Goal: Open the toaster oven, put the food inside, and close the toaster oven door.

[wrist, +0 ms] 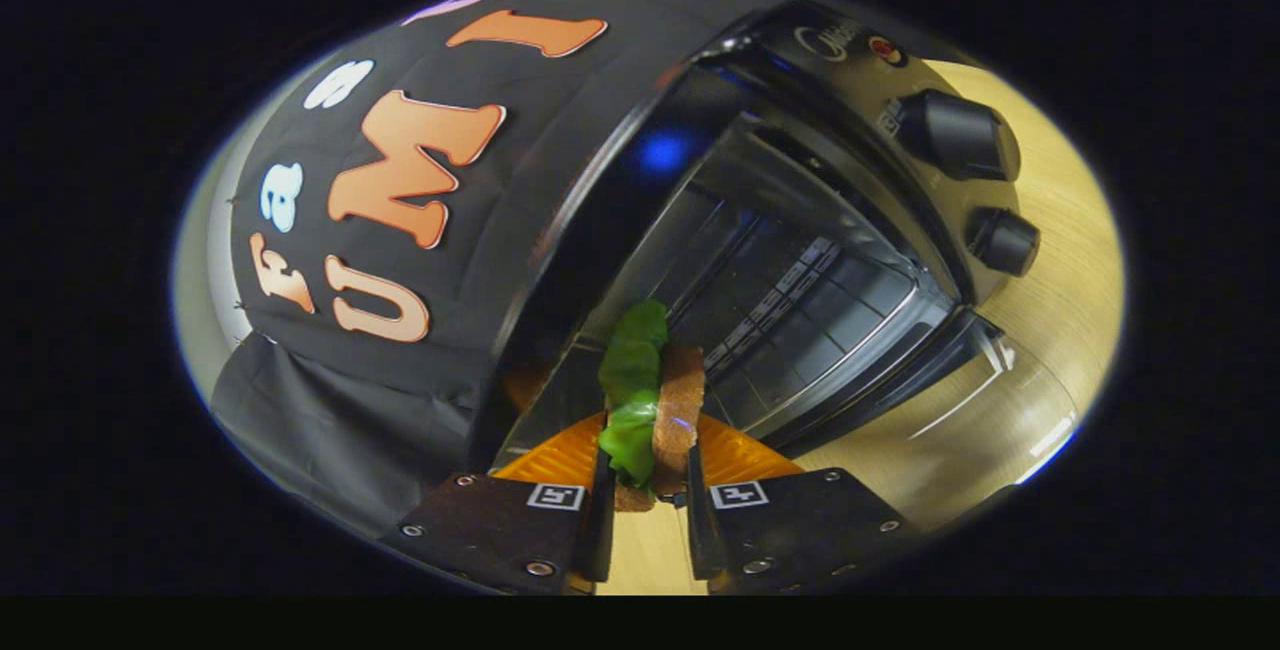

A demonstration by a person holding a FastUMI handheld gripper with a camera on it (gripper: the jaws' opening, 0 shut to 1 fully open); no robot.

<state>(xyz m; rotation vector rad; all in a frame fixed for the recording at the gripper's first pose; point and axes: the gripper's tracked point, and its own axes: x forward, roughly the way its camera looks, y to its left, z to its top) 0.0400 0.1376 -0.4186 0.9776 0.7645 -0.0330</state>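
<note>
Before open toaster oven [800, 270], gripper [648, 470] clamps sandwich [650, 400].

1. Toaster oven [800, 260]: door [960, 410] lowered, cavity open just ahead of the gripper [648, 470].
2. Jaws closed on the sandwich [650, 400], which stands before the opening.
3. Obstacles: knobs [960, 135] right of the cavity; wire rack [790, 310] inside.
4. Counter [1060, 250] right of the oven is bare.

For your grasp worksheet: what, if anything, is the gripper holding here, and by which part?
The gripper is shut on the sandwich, fingers pressing its two flat faces at its near end.
</note>
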